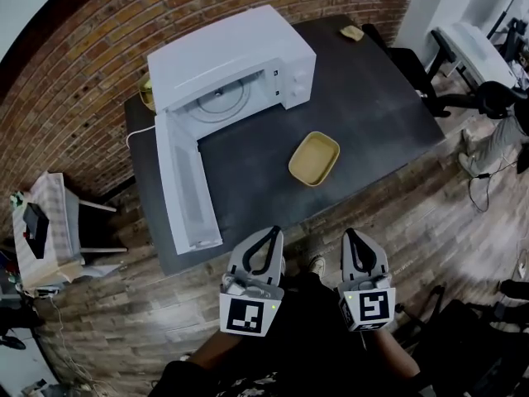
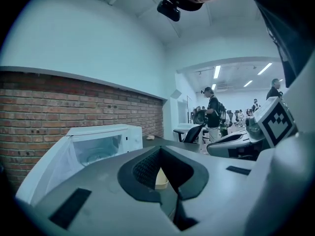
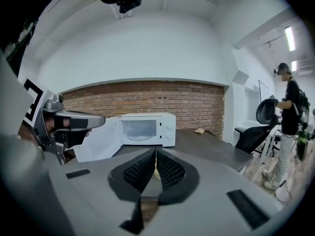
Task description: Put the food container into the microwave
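The food container (image 1: 314,157), a shallow yellow tray, lies empty on the dark table (image 1: 372,98), right of and in front of the white microwave (image 1: 231,60). The microwave's door (image 1: 186,180) hangs wide open toward me and its cavity is empty. Both grippers hover short of the table's near edge and hold nothing. My left gripper (image 1: 275,231) has its tips together, and so does my right gripper (image 1: 350,233). In the left gripper view the container (image 2: 160,178) shows through the gap behind the shut tips (image 2: 160,148). The right gripper (image 3: 156,149) points at the microwave (image 3: 147,129).
A small tan object (image 1: 352,32) lies at the table's far right corner. A black chair (image 1: 405,60) stands right of the table. A low side table (image 1: 45,222) with clutter sits at the left. A person (image 3: 288,117) stands at the right. A brick wall backs the table.
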### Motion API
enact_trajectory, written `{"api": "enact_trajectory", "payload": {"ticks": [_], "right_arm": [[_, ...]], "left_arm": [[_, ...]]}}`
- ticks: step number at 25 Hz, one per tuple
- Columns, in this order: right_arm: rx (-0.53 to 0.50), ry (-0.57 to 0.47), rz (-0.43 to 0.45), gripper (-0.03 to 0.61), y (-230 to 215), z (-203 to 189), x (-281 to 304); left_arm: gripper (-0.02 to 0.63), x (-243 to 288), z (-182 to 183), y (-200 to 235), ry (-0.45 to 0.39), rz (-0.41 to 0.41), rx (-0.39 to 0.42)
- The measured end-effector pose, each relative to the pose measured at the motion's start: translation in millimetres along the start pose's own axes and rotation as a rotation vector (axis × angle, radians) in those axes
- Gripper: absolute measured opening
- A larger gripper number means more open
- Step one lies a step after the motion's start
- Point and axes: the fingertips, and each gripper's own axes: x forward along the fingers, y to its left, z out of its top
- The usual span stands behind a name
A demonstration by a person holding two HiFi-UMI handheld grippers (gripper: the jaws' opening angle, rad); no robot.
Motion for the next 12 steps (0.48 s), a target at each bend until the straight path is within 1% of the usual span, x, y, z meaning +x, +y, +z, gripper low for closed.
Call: {"api": "enact_trajectory", "payload": {"ticks": [3, 7, 12], "right_arm": [[0.001, -0.006, 0.010, 0.064, -18, -3, 0], [0.036, 0.019, 0.003, 0.064, -46, -16, -8], [0.027, -0.008, 0.037, 0.064, -65, -16, -9]], "left_arm": [[0.000, 10, 0, 0, 0.005, 0.048, -0.020], [-0.002, 18, 8, -12, 0.002, 0.074, 0.020], [-0.001, 24, 7, -31, 0.020, 0.099, 0.048]]}}
